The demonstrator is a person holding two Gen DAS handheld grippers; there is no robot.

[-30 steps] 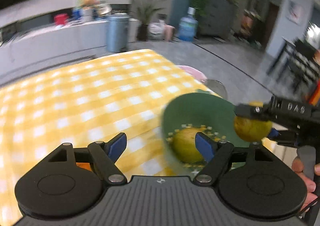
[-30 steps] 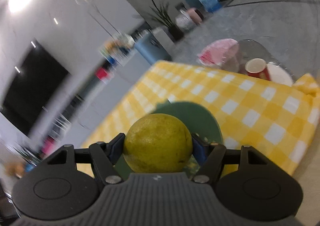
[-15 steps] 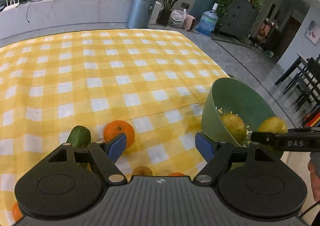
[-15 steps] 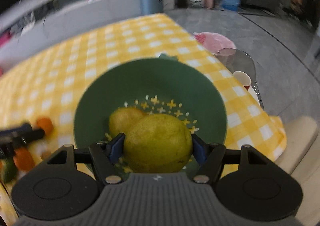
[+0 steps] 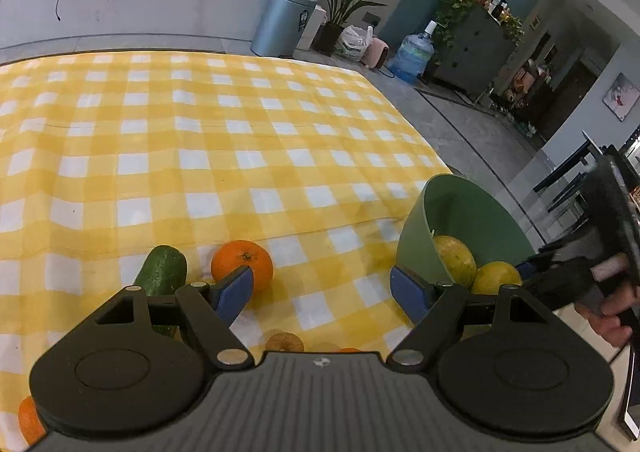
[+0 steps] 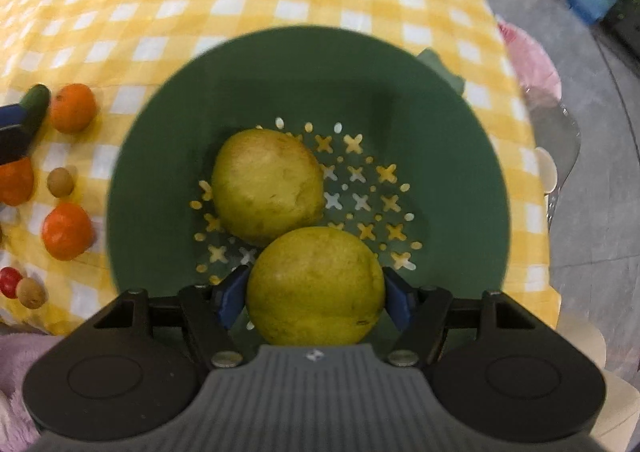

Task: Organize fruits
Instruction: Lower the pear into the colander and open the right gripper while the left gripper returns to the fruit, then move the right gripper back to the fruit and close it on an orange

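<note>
My right gripper (image 6: pixel 316 298) is shut on a yellow-green citrus fruit (image 6: pixel 316 288) and holds it inside the green colander bowl (image 6: pixel 168 188), against a second yellow-green fruit (image 6: pixel 266 184) lying on the bowl's bottom. In the left wrist view the bowl (image 5: pixel 416 236) stands at the table's right edge with both fruits (image 5: pixel 454 260) in it. My left gripper (image 5: pixel 322 294) is open and empty, low over the cloth, with an orange (image 5: pixel 242 264) and a cucumber (image 5: pixel 162 272) just beyond its left finger.
Yellow checked cloth (image 5: pixel 200 132) covers the table. Left of the bowl lie oranges (image 6: pixel 66 232), small brown fruits (image 6: pixel 60 182) and a red one (image 6: pixel 9 282). The table edge runs just right of the bowl, with a pink stool (image 6: pixel 528 56) below.
My right gripper has carried the fruit over the bowl and lowered it inside, next to the other fruit. My left gripper has drawn back and left, bringing the orange and cucumber into view.
</note>
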